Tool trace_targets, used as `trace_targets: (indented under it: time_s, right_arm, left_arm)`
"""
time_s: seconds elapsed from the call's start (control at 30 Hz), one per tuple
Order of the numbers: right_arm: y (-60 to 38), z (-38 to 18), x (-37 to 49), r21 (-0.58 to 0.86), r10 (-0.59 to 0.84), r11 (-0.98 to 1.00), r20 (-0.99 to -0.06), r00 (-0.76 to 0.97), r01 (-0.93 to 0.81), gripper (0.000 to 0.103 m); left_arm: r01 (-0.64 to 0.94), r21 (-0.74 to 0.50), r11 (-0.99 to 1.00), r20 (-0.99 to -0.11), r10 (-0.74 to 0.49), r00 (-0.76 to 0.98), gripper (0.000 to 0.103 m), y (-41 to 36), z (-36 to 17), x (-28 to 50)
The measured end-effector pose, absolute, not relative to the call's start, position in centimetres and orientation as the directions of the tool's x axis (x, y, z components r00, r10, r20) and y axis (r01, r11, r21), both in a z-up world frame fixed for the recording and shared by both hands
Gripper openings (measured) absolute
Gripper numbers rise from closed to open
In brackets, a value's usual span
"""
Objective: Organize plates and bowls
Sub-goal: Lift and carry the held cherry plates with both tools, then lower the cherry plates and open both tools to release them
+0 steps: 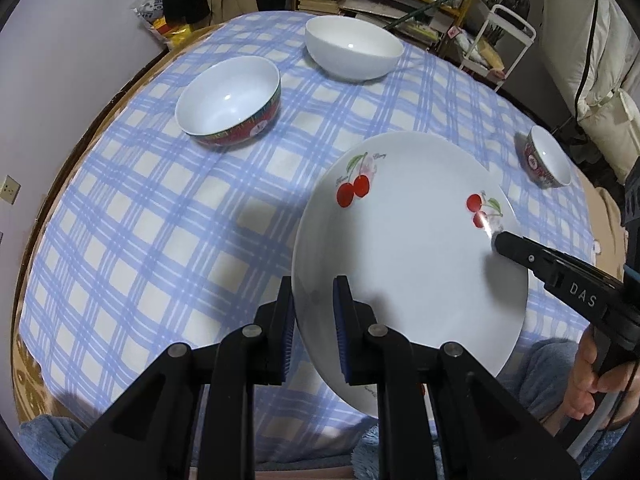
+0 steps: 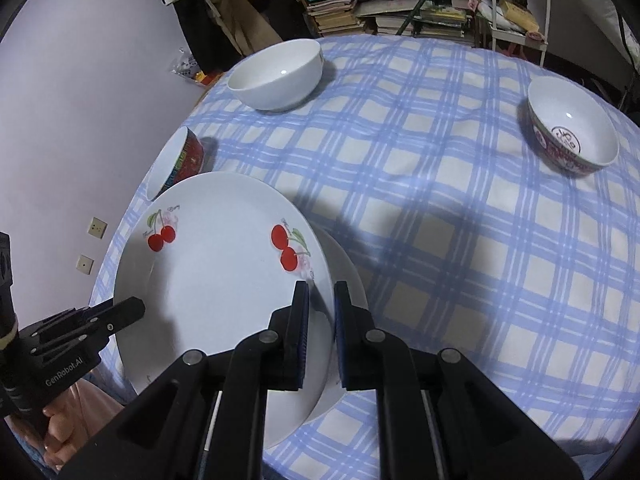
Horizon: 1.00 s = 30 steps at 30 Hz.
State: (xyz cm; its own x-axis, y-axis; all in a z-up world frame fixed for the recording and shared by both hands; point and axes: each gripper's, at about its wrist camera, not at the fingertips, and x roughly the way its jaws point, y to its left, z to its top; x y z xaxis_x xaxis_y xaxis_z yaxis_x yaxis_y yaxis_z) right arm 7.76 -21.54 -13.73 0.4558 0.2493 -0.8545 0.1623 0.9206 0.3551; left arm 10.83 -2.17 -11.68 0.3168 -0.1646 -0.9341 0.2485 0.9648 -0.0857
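Observation:
A white plate with red cherry prints (image 1: 408, 248) (image 2: 216, 280) hangs tilted just above the blue checked tablecloth (image 1: 140, 220), near its front edge. My left gripper (image 1: 314, 320) is shut on the plate's left rim, one pad above and one below. It also shows from the side in the right wrist view, as the left gripper (image 2: 134, 308). My right gripper (image 2: 322, 304) is shut on the opposite rim, and its tip is the right gripper (image 1: 498, 240). A white curved edge (image 2: 350, 276) shows just beyond the held rim; I cannot tell whether it is a second plate.
A red-patterned bowl (image 1: 228, 100) (image 2: 180, 160) stands left of the plate. Behind it is a plain white bowl (image 1: 354, 46) (image 2: 276, 76). A small patterned bowl (image 1: 548, 158) (image 2: 572, 132) sits at the right. A person's hands hold both handles. Shelves with books stand behind the table.

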Motion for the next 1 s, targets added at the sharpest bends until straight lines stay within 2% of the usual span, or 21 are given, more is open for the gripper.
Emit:
trace_targets:
  time_s: [0.27, 1.0]
  right_arm:
    - [-21.2, -15.5, 8.1, 0.363, 0.276, 0.917, -0.876, 0.396, 0.164, 0.014]
    - [-20.3, -17.0, 8.8, 0.263, 0.197, 0.954, -0.912, 0.361, 0.145, 0.014]
  left_arm:
    - [0.233, -0.066, 0.970, -0.953, -0.131, 0.274, 0.017, -2.3, -13.3, 11.4]
    - [0.194, -0.065, 0.979, -0.978, -0.101, 0.184, 0.017, -2.4, -16.5, 13.0]
